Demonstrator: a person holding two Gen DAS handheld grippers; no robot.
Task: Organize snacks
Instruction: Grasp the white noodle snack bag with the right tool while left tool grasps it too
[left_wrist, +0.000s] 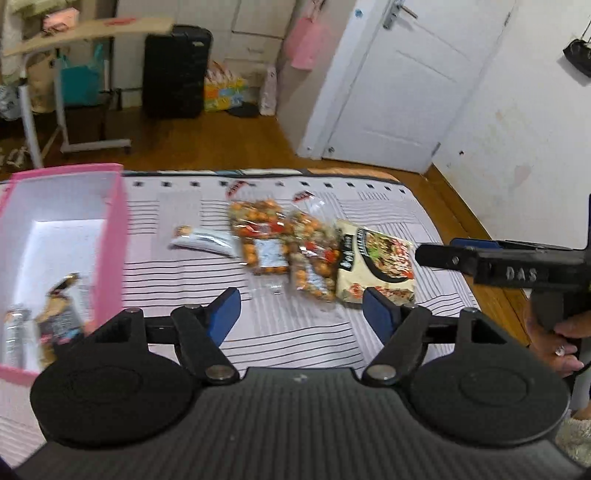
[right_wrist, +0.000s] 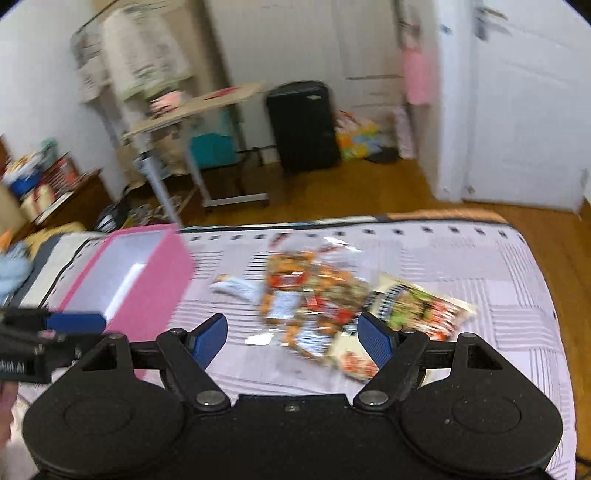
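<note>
A pink box (left_wrist: 110, 236) stands at the left of the striped bed; it holds a few packets (left_wrist: 59, 310). On the bed lie a small white sachet (left_wrist: 201, 240), two clear bags of orange snacks (left_wrist: 262, 236) (left_wrist: 314, 258), and a cream noodle packet (left_wrist: 376, 269). My left gripper (left_wrist: 301, 314) is open and empty, hovering in front of the bags. My right gripper (right_wrist: 291, 336) is open and empty above the same pile (right_wrist: 306, 302); it also shows in the left wrist view (left_wrist: 436, 254) beside the noodle packet. The pink box (right_wrist: 155, 280) is at its left.
The bed's far edge (left_wrist: 258, 171) drops to a wooden floor. Beyond are a rolling side table (left_wrist: 74, 40), a black suitcase (left_wrist: 173, 70) and a white door (left_wrist: 406, 81). The left gripper shows at the right wrist view's left edge (right_wrist: 55, 325).
</note>
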